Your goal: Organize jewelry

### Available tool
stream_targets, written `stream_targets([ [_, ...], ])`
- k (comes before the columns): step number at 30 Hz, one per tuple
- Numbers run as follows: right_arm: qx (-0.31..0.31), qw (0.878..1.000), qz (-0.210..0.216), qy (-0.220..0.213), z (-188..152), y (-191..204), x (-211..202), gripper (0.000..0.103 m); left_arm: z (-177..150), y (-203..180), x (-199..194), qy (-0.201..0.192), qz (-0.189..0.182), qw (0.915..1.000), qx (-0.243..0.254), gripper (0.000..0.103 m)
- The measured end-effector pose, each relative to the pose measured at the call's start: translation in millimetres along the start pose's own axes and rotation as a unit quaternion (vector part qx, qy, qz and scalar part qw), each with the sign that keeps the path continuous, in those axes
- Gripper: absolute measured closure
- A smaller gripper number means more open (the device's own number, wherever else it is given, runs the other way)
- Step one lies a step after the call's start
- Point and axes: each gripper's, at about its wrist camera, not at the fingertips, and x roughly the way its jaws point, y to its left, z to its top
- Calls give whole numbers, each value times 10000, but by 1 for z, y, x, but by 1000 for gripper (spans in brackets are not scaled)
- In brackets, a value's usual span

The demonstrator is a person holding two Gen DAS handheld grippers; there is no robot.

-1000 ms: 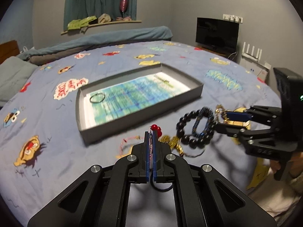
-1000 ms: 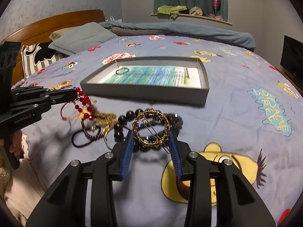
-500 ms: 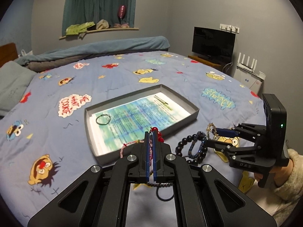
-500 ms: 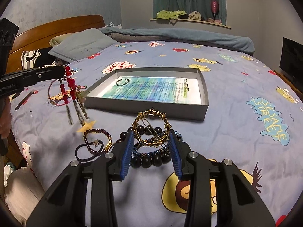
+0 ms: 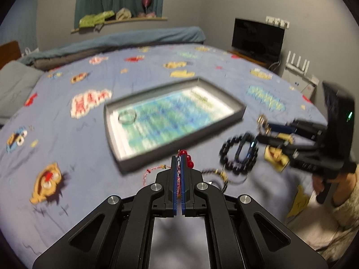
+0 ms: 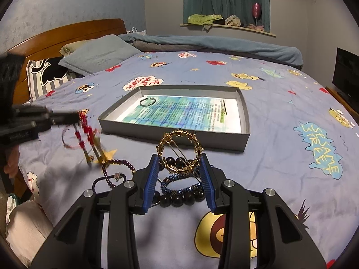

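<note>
Right wrist: grey tray [image 6: 244, 121] with black ring [image 6: 147, 101], hairpin [image 6: 223, 108].

Bare bedspread [image 6: 280, 116] flanks the grey tray [image 6: 244, 121]; 3 bracelets [image 6: 179, 192] crowd its near side

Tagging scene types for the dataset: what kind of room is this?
A bedroom, almost certainly. The jewelry lies on a bed with a cartoon-print bedspread, a wooden headboard and pillows. A TV stands by the wall, and a curtained window ledge holds clutter.
</note>
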Motion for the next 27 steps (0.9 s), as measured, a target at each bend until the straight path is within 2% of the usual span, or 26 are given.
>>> stream_targets([
  [6,21,10000,9,33,-2,-1,1,66,-30,4,21,499,27,9987,-31,100],
  [11,29,10000,17,64,-4,-2,2,66,-50,-4,29,791,194,9963,262,99],
  [19,33,10000,21,88,-5,-2,2,66,-59,-9,28,882,261,9952,349,87],
  [27,36,9999,23,103,-5,-3,1,66,-65,-13,28,974,378,9934,467,86],
])
